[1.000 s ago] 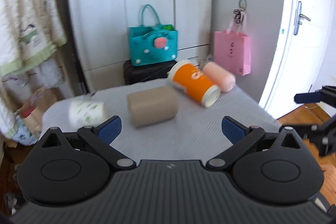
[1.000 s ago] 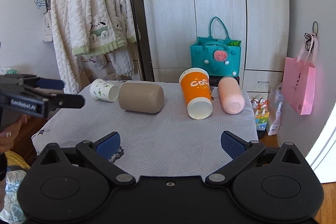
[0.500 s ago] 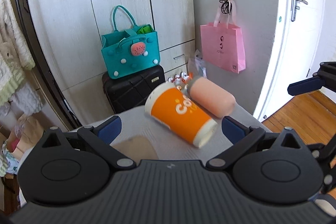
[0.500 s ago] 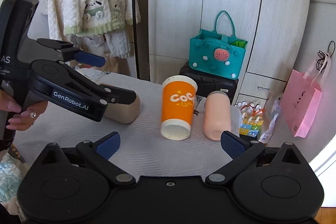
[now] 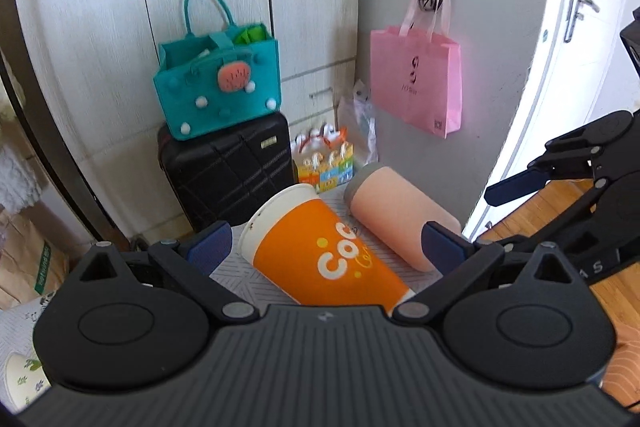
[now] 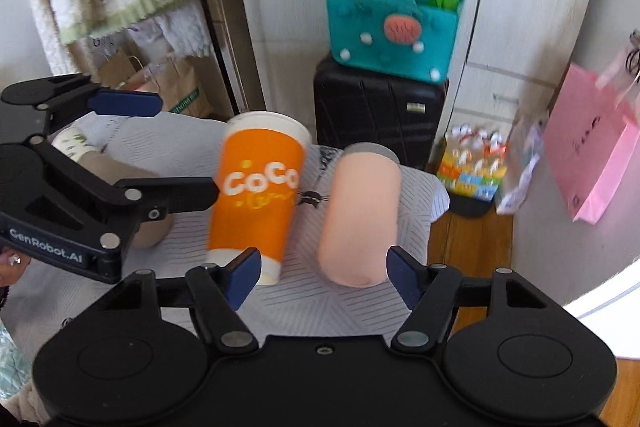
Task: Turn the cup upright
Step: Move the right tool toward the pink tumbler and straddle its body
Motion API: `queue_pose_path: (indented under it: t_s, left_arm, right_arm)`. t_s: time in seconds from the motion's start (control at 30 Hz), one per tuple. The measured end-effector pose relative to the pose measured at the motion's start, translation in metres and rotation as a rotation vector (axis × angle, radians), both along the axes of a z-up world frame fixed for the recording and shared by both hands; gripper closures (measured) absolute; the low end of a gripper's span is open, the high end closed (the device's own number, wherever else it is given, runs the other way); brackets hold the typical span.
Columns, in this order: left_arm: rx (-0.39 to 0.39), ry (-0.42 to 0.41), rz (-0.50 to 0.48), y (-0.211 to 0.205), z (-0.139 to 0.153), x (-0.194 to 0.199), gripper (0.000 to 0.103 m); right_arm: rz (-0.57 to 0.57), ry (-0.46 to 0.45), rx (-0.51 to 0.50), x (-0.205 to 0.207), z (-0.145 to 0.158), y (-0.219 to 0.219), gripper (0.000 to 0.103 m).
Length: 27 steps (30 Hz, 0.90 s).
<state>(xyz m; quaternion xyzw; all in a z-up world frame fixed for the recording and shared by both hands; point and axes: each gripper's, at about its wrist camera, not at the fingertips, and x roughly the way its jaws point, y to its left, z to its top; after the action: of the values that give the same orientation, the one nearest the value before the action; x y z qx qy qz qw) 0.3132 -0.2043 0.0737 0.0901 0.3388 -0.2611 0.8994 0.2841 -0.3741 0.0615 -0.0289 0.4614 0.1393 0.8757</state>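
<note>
An orange paper cup (image 5: 324, 251) lies on its side on the white-clothed table (image 6: 352, 299); it also shows in the right wrist view (image 6: 256, 195). A pink cup (image 5: 400, 215) lies on its side beside it, to the right (image 6: 360, 215). My left gripper (image 5: 324, 247) is open, its jaws on either side of the orange cup without touching it. My right gripper (image 6: 324, 275) is open, low over the near end of the pink cup. The left gripper's body (image 6: 80, 187) shows in the right wrist view, left of the orange cup.
A tan cup (image 6: 132, 183) and a small white leaf-printed cup (image 6: 74, 143) lie at the table's left. Behind the table stand a black suitcase (image 5: 228, 167) with a teal bag (image 5: 216, 83), a pink bag (image 5: 416, 79) on the wall, and wardrobe doors.
Both grippers have moved forward and down toward the cups. The left gripper now straddles the orange cup; the right has closed in on the pink cup. The cups have not moved.
</note>
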Motion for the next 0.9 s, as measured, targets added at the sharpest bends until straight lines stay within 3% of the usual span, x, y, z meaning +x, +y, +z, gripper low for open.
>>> queue_pose_path:
  t_s: [0.43, 0.63, 0.7, 0.9]
  left_arm:
    - [-0.069, 0.116, -0.009, 0.021, -0.012, 0.026, 0.003]
    - [-0.061, 0.103, -0.015, 0.019, -0.017, 0.021, 0.003]
    - [-0.064, 0.109, -0.017, 0.019, -0.019, 0.018, 0.003]
    - [-0.070, 0.103, -0.019, 0.023, -0.017, 0.007, 0.003]
  right_arm:
    - [0.052, 0.171, -0.027, 0.076, -0.042, -0.011, 0.028]
    - [0.025, 0.185, 0.001, 0.086, -0.056, -0.012, 0.027]
    - [-0.001, 0.188, 0.011, 0.090, -0.062, -0.012, 0.033]
    - [-0.041, 0.155, 0.060, 0.074, -0.056, -0.017, 0.034]
